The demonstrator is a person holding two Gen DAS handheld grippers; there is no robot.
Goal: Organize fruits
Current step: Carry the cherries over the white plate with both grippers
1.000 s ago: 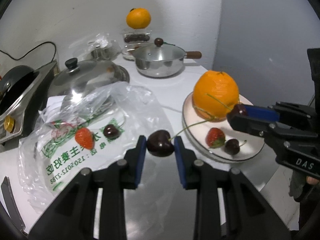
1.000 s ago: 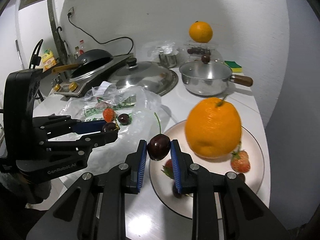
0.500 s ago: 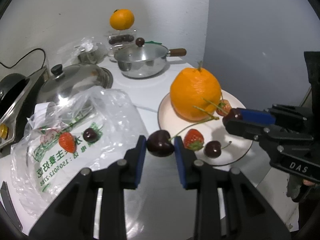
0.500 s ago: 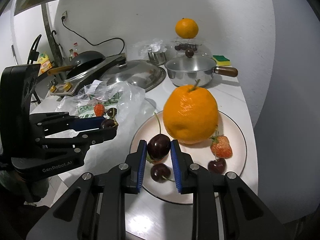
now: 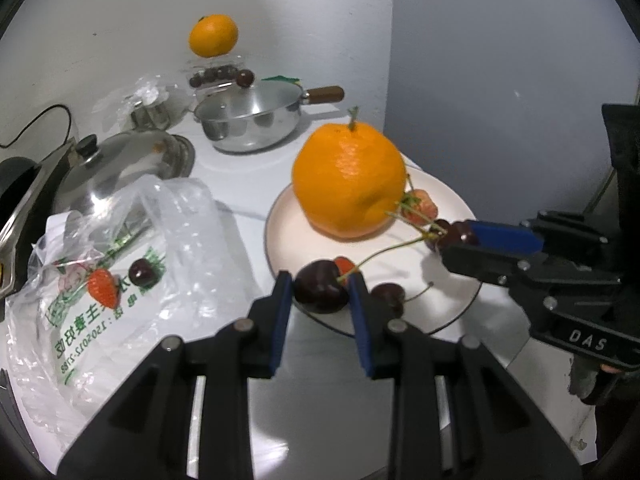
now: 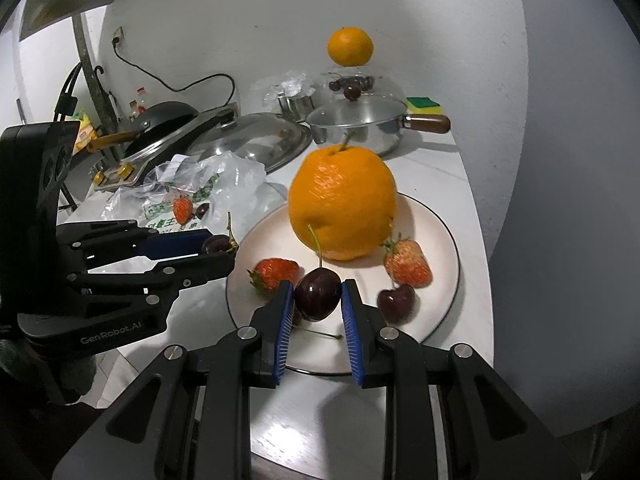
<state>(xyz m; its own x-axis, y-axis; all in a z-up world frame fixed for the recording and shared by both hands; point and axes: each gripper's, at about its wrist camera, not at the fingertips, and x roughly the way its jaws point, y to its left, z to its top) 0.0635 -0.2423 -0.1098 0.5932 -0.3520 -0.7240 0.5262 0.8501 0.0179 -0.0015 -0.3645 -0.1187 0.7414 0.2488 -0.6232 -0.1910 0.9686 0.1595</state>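
My left gripper point(image 5: 321, 296) is shut on a dark cherry point(image 5: 321, 291) with a long stem, at the near left rim of the plate point(image 5: 456, 204). My right gripper point(image 6: 316, 300) is shut on another dark cherry point(image 6: 318, 295) over the plate point(image 6: 444, 240). The plate holds a large orange point(image 6: 342, 202), two strawberries point(image 6: 276, 272) point(image 6: 408, 264) and a loose cherry point(image 6: 396, 302). A strawberry point(image 5: 103, 289) and a cherry point(image 5: 143, 273) lie on the plastic bag point(image 5: 120, 280).
A lidded steel saucepan point(image 5: 252, 120), a big pot lid point(image 5: 120, 160) and a stove with a dark pan point(image 6: 160, 128) stand behind. A second orange point(image 5: 213, 35) sits on a clear box of cherries. The counter edge runs just right of the plate.
Both grippers have moved forward toward the plate with their cherries; the plate and orange look larger and nearer. Both grips are unchanged.
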